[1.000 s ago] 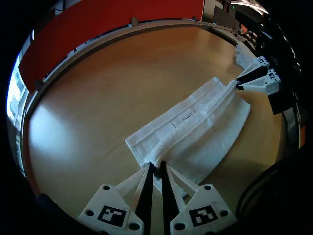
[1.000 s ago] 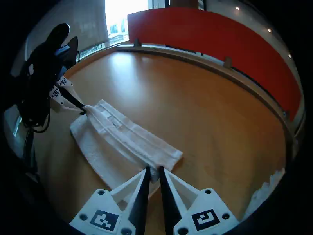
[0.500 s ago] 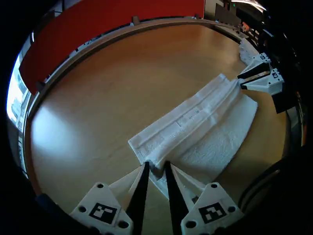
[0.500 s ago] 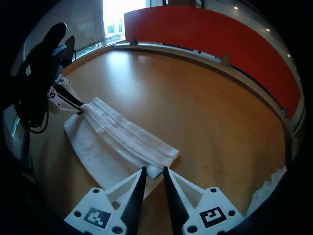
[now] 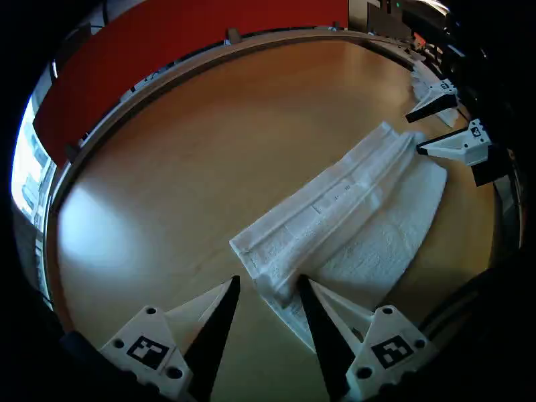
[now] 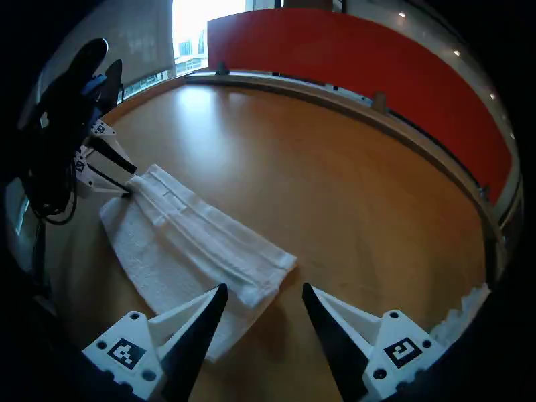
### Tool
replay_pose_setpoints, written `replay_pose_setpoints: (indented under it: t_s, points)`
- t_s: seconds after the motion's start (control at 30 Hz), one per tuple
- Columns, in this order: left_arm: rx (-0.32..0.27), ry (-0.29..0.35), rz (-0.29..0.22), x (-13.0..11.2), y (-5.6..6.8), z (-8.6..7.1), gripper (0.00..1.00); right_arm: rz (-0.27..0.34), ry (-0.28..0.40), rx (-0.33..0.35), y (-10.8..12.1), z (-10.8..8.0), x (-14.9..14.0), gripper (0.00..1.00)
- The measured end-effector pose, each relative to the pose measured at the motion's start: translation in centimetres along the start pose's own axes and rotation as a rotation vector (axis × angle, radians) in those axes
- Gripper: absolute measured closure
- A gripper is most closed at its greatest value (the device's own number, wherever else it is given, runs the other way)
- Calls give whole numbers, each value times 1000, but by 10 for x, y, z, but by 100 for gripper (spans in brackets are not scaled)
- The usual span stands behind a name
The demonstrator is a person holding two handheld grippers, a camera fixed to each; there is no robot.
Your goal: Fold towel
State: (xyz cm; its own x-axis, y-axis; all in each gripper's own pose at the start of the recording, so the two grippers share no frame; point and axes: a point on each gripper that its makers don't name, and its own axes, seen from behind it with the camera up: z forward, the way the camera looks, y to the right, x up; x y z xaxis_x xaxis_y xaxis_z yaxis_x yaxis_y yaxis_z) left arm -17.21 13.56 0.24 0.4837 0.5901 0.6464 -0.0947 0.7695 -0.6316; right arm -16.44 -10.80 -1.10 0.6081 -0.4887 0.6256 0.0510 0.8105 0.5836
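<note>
A white towel (image 5: 348,214) lies folded lengthwise on the wooden table (image 5: 201,147), its upper layer resting on the wider lower one. My left gripper (image 5: 266,285) stands open at one short end of the towel, fingers apart on either side of the corner, holding nothing. The right gripper (image 5: 419,127) appears open at the far end. In the right gripper view the same towel (image 6: 194,234) stretches away to the left; my right gripper (image 6: 264,295) is open just behind its near end, and the left gripper (image 6: 124,177) is open at the far end.
A red panel (image 6: 375,60) runs behind the table's far edge (image 6: 348,107). Another white cloth (image 6: 462,315) lies at the table's right side. A bright window (image 6: 201,20) is behind. A dark hand and cables (image 6: 60,120) hold the left gripper.
Both grippers went from shut on the towel's ends to open, letting the folded layer drop flat. Both have drawn back a little from the towel.
</note>
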Motion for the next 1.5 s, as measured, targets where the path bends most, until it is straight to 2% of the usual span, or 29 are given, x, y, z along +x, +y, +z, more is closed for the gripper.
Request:
replay_pose_setpoints:
  t_s: [0.17, 0.23, 0.3, 0.63, 0.97, 1.5]
  points:
    - [20, 3, 0, 1, -7, -1, 19, -7, 0, -21, 6, 2, 1, 10]
    - [28, 3, 0, 1, -9, -1, 14, -7, 0, -28, 8, 2, 2, 4]
    - [37, 4, 1, 2, -12, -1, 9, -7, 1, -35, 10, 3, 3, 3]
    - [87, 22, -12, 9, -30, -5, 7, -5, 13, -65, 19, 3, 10, 0]
    - [110, 39, -55, 17, -43, -11, 8, -1, 15, -103, 30, 2, 13, 0]
    - [139, 60, -87, 19, -52, -17, 8, 0, 37, -126, 36, -3, 22, 0]
